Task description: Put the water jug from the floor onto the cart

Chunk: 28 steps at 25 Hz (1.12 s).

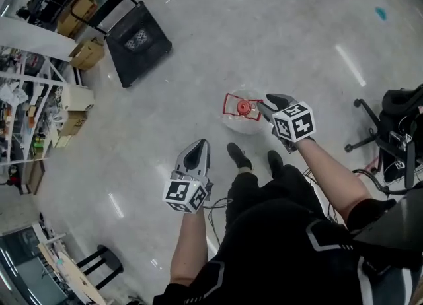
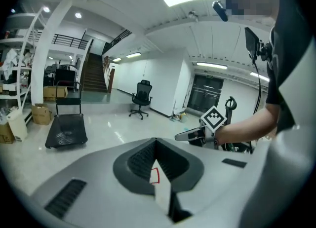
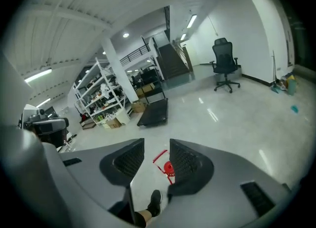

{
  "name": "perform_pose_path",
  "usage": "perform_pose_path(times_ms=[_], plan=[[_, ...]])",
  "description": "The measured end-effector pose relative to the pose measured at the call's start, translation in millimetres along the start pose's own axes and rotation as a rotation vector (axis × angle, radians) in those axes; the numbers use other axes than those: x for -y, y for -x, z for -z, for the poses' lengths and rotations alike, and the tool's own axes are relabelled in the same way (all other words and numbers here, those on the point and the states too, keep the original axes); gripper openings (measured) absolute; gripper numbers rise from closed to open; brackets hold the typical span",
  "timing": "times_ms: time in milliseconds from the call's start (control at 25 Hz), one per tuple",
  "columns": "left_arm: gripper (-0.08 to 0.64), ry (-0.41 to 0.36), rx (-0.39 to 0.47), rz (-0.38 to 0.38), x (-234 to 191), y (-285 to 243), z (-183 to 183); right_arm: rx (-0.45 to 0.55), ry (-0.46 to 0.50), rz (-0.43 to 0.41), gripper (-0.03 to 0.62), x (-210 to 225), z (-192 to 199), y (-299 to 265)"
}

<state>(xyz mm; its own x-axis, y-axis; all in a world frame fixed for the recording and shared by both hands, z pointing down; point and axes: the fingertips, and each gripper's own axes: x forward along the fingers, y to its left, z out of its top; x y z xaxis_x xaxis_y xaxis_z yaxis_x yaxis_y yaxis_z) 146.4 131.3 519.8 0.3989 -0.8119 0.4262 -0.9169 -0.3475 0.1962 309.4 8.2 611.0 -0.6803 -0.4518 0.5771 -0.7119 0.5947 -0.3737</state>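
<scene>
The water jug stands on the floor, clear-bodied with a red cap and red handle. My right gripper hovers just right of its cap with the jaws open; in the right gripper view the red cap shows through the gap, well below the pads and untouched. My left gripper hangs lower left of the jug, apart from it, with its jaws meeting at the tips and nothing held. A bit of the red handle shows under them. The black flat cart stands at the upper left.
The person's black shoes stand right behind the jug. Cardboard boxes and loaded shelves line the left side. An office chair base and gear sit at the right. Another office chair stands far off by the wall.
</scene>
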Motion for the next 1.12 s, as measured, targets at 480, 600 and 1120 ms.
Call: perform_pose_path(times_ms=[480,600,1120], plan=[[-0.009,0.064,-0.371,0.181,-72.0,-94.8,157.5,-0.308,-0.355,0.219,0.144,100.5,173.2,-133.6],[-0.009,0.094,-0.447,0.204,-72.9,-112.5,199.0,-0.33,-0.421,0.227,0.165,118.5,202.8,-158.0],[-0.009,0.172,-0.459,0.272,-89.9,-115.9,214.7,-0.321,-0.653,0.213,0.079,123.5,226.7,-201.6]])
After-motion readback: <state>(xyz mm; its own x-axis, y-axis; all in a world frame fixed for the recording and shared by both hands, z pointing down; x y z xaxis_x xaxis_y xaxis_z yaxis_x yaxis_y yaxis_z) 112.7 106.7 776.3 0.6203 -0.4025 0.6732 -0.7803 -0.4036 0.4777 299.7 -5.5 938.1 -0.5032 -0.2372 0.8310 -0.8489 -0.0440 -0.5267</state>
